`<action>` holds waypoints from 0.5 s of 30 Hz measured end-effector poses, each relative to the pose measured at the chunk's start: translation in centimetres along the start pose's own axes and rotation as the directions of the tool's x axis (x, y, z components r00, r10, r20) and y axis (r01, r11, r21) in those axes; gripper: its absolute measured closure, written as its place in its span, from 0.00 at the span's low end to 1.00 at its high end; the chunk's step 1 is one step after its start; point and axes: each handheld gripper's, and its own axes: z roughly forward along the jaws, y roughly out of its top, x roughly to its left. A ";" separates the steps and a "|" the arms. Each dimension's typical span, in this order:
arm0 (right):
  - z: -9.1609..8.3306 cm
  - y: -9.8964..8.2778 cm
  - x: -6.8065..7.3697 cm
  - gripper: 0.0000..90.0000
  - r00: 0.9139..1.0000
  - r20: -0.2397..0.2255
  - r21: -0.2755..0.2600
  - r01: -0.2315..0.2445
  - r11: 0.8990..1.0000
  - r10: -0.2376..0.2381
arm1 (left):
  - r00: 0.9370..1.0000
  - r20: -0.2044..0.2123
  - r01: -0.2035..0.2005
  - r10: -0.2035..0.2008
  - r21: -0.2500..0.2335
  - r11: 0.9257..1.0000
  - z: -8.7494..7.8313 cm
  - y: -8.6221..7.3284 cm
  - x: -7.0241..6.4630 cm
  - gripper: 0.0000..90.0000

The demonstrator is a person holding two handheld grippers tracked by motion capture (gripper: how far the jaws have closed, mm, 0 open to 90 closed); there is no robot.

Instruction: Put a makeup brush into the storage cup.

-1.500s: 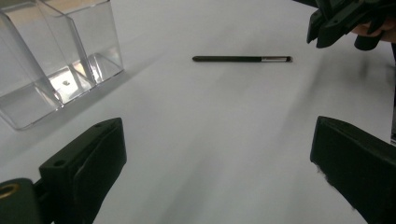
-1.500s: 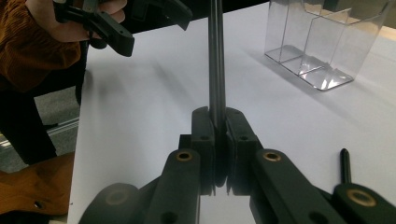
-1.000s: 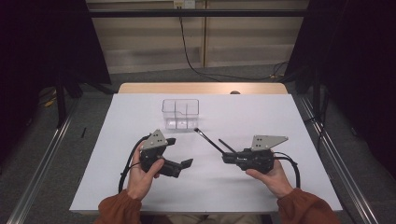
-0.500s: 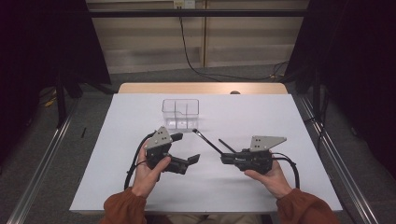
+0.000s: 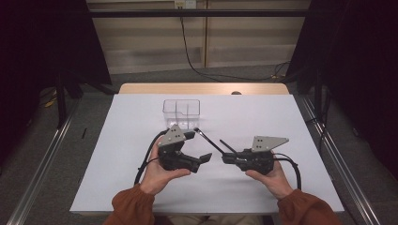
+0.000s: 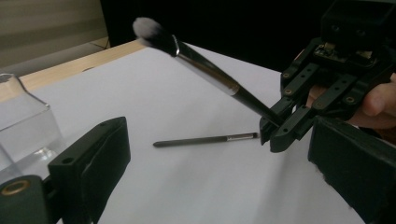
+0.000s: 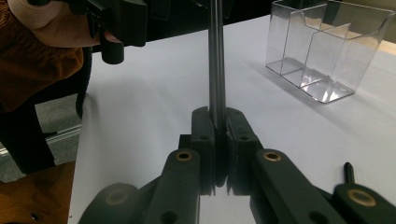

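Seen from the left gripper view: a makeup brush (image 6: 205, 67) with a fluffy pale head, raised off the white table (image 6: 196, 186) and slanting up to the left, its handle end pinched in the right gripper (image 6: 273, 133). Below it, flat on the table, a thin dark pencil-like brush (image 6: 205, 139), just beside those jaws. In the high view, reduced to two thin dark lines, head and bristles too small to tell.

Right gripper (image 7: 219, 126), in its own view: clenched tight on the handle, shaft running straight up between the pads. Left gripper (image 5: 197, 147): released, jaws spread wide and holding nothing, aimed toward the right one. Both held low over the near half of the table, hands gripping from beneath, orange sleeves (image 5: 133, 206) at the bottom edge.

Beyond the grippers, a clear divided plastic holder (image 5: 181, 112), standing upright at mid-table; nothing between it and the raised brush.
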 end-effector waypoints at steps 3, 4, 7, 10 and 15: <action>0.0 0.0 0.0 0.93 1.000 0.003 -0.003 0.001 1.000 -0.001 | 1.000 -0.002 -0.010 0.010 0.006 1.000 0.3 0.3 -0.3 0.11; 0.0 0.0 0.0 0.93 1.000 0.003 -0.003 0.001 1.000 -0.001 | 1.000 0.005 -0.005 0.005 0.000 1.000 0.4 0.4 -0.3 0.13; 0.0 0.0 0.0 0.93 1.000 0.005 -0.005 0.004 1.000 -0.004 | 1.000 -0.002 0.000 0.000 0.008 1.000 0.7 0.7 -0.3 0.18; 0.0 0.0 0.0 0.93 1.000 0.006 -0.005 0.006 1.000 -0.006 | 1.000 0.002 0.016 -0.016 0.002 1.000 1.0 0.9 -0.3 0.27; -0.1 0.0 -0.1 0.93 1.000 0.012 -0.008 0.006 1.000 -0.006 | 0.999 0.012 0.038 -0.038 -0.009 0.999 1.2 1.1 -0.4 0.38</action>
